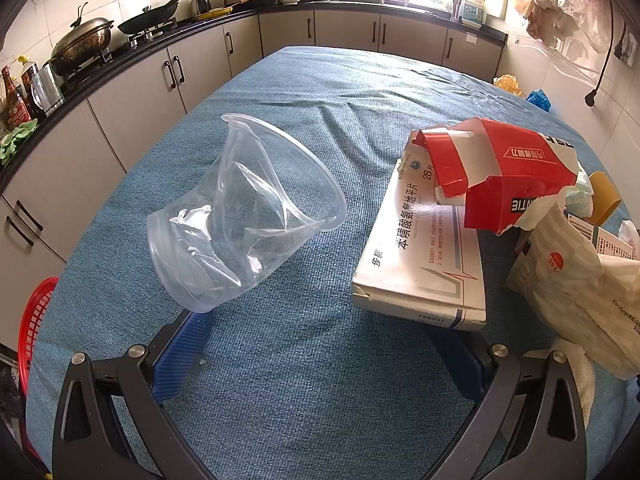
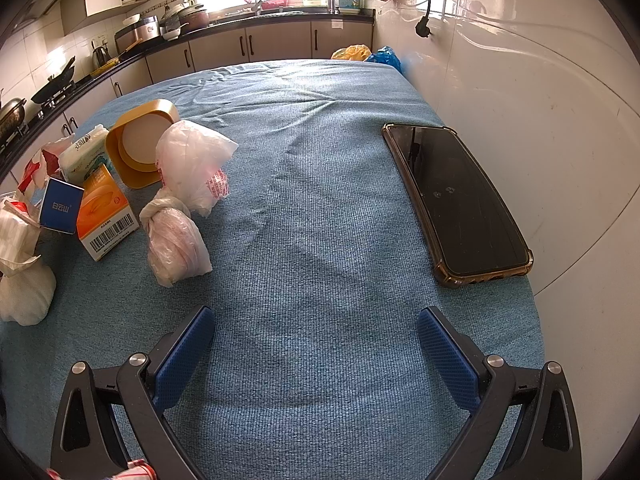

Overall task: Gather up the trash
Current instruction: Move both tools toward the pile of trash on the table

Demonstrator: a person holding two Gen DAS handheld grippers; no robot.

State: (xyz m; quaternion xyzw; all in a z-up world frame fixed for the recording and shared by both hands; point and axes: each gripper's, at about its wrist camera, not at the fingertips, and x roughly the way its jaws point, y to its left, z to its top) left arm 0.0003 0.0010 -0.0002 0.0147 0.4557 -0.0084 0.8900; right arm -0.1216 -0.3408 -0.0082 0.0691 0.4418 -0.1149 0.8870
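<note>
Kitchen setup here: counters and cabinets run around the back, woks on the stove, and a table under a blue cloth (image 1: 320,128) takes up the middle.

Left wrist view first. The left gripper (image 1: 320,352) has its fingers spread wide with nothing between them. A crumpled clear plastic cup (image 1: 240,216) lies on its side just ahead, its base nearly touching the left blue pad, so I'd guess that's the next grab and the wide spread is there to fit around it. To the right sits a white medicine box (image 1: 416,264) with a torn red-and-white carton (image 1: 508,176) leaning on top, and a striped paper bag (image 1: 576,280) just beside them. A red basket (image 1: 34,328) peeks out past the table's left edge, probably where the trash goes.

Right wrist view. The right gripper (image 2: 316,344) is also spread apart and holds nothing, hanging over bare cloth. The junk is bunched on the left: two knotted plastic bags (image 2: 176,244), an orange box (image 2: 106,216), a small blue box (image 2: 60,206), a tissue pack (image 2: 82,152) and a yellow holder (image 2: 140,140). A phone (image 2: 456,200) in a clear case lies by the wall, well apart from the pile, so likely not trash.
</note>
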